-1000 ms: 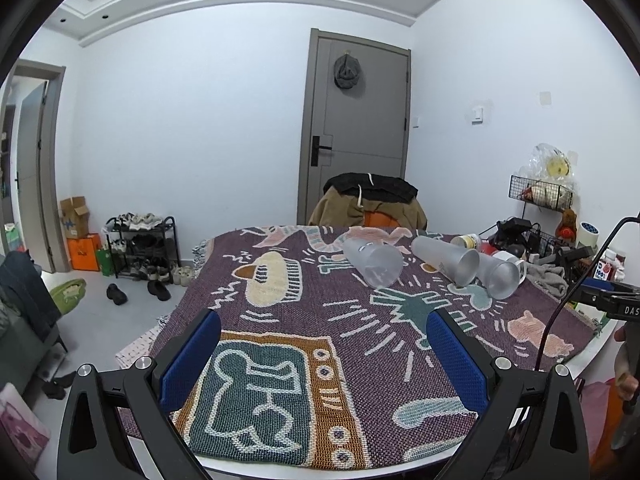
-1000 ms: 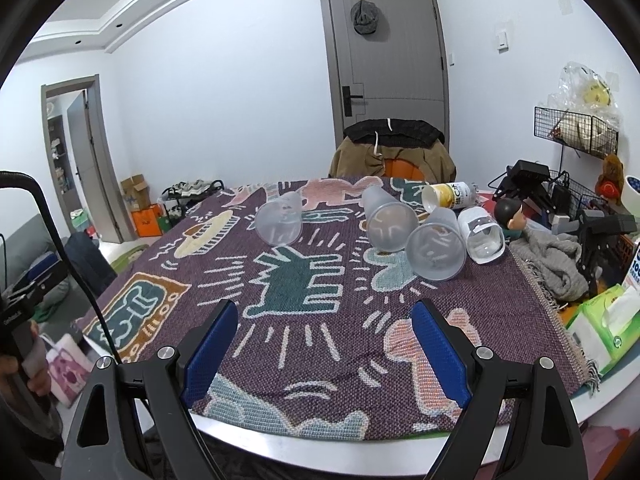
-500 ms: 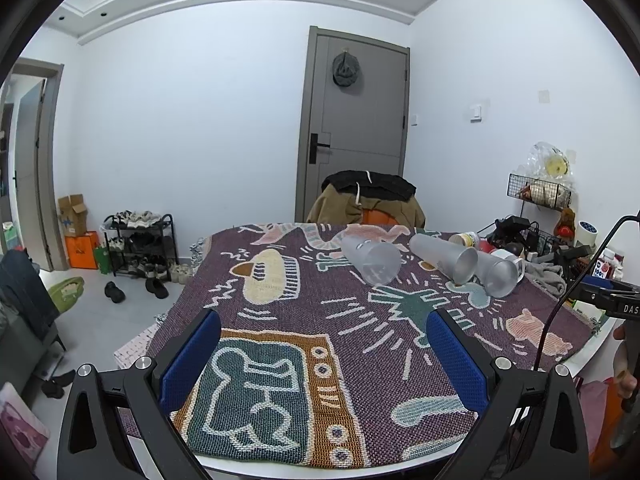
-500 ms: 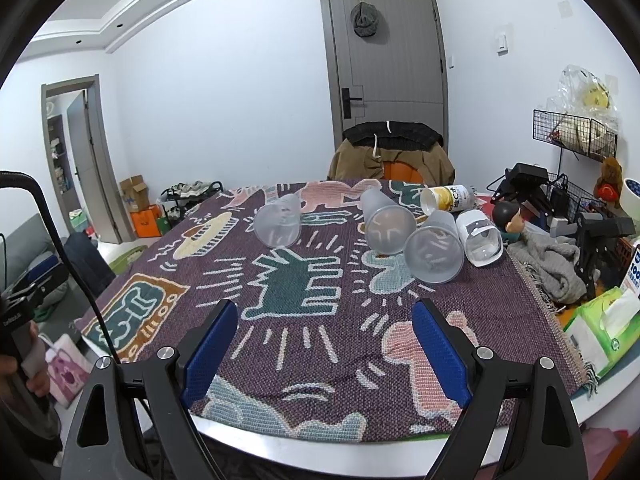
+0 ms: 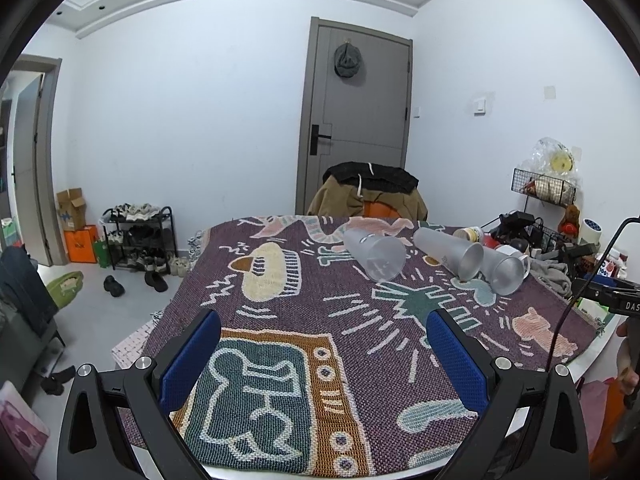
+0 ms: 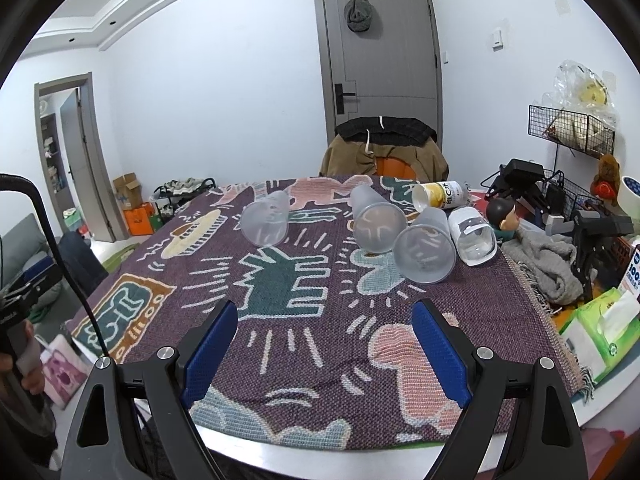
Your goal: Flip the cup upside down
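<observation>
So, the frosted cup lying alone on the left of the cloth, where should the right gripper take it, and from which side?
Grip the lone frosted cup across its side wall, about mid-length. It lies on its side on the woven cloth, its open mouth toward the camera. The right gripper, jaws open, could probably come from the near side, one finger on each flank; the wall tapers, so stay nearer the wider mouth.

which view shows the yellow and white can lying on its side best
The right wrist view. There the yellow and white can lies in full sight behind the frosted plastic cups, open end and printed label showing. In the left wrist view only its end peeks out beyond the frosted cups, small and far off.
</observation>
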